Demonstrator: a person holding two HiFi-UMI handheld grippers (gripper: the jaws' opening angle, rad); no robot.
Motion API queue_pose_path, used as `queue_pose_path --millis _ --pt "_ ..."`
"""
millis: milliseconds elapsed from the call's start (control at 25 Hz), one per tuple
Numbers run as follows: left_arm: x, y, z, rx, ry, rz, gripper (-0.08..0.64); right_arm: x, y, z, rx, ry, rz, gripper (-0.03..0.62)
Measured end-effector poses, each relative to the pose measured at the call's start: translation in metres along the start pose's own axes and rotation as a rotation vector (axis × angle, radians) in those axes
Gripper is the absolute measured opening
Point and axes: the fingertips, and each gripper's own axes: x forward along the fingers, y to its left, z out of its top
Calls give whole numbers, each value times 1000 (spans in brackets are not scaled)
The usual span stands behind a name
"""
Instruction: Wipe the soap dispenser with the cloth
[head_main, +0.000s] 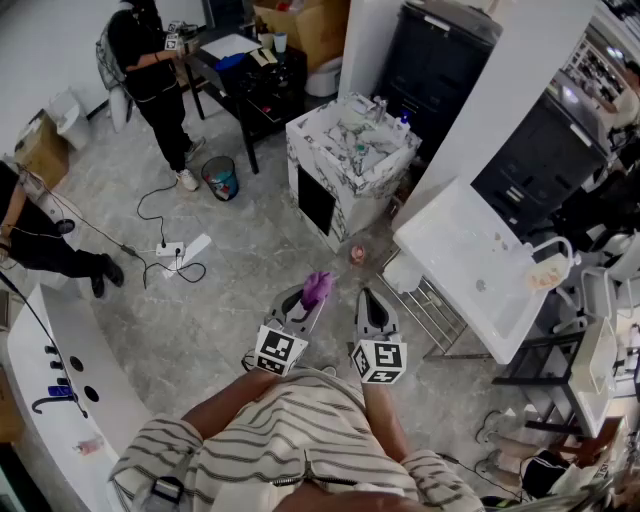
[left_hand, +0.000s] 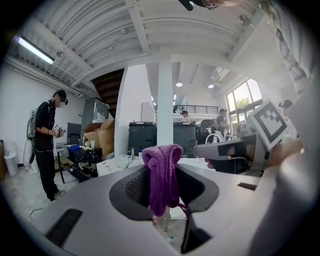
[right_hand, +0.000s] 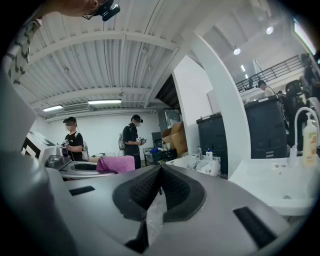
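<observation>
My left gripper (head_main: 312, 300) is shut on a purple cloth (head_main: 318, 289), which hangs bunched between its pads and sticks up above them (left_hand: 162, 172). Beside it on the right, my right gripper (head_main: 372, 302) is shut with nothing in it; its pads meet in the right gripper view (right_hand: 160, 181). Both are held about level over the floor, short of the white sink (head_main: 455, 250). The soap dispenser (head_main: 546, 274), a pale bottle, stands at the sink's far right beside the curved tap. It also shows at the right edge of the right gripper view (right_hand: 310, 142). The purple cloth (right_hand: 116, 163) appears there at left.
A marble-patterned vanity (head_main: 318, 135) stands ahead, with a black table behind it. A wire rack (head_main: 436, 312) sits under the sink. A small bin (head_main: 221, 178), a cable and a power strip (head_main: 178, 250) lie on the floor. A person (head_main: 150, 70) stands at the back left. A white counter (head_main: 70, 380) runs along the left.
</observation>
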Motion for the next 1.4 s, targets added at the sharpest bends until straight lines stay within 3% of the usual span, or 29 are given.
queue_pose_path --millis 560,880,1200,1400 --pt "19 -30 5 5 6 13 114 -17 -26 8 31 -38 48 5" --pt "30 -66 -14 -1 47 19 114 -34 -46 -4 42 -34 83 5" --pt "55 -60 -17 -1 54 13 114 -14 -63 -5 43 -27 84 5" --pt "87 -29 -19 -4 44 19 115 27 -79 -5 35 -18 72 5"
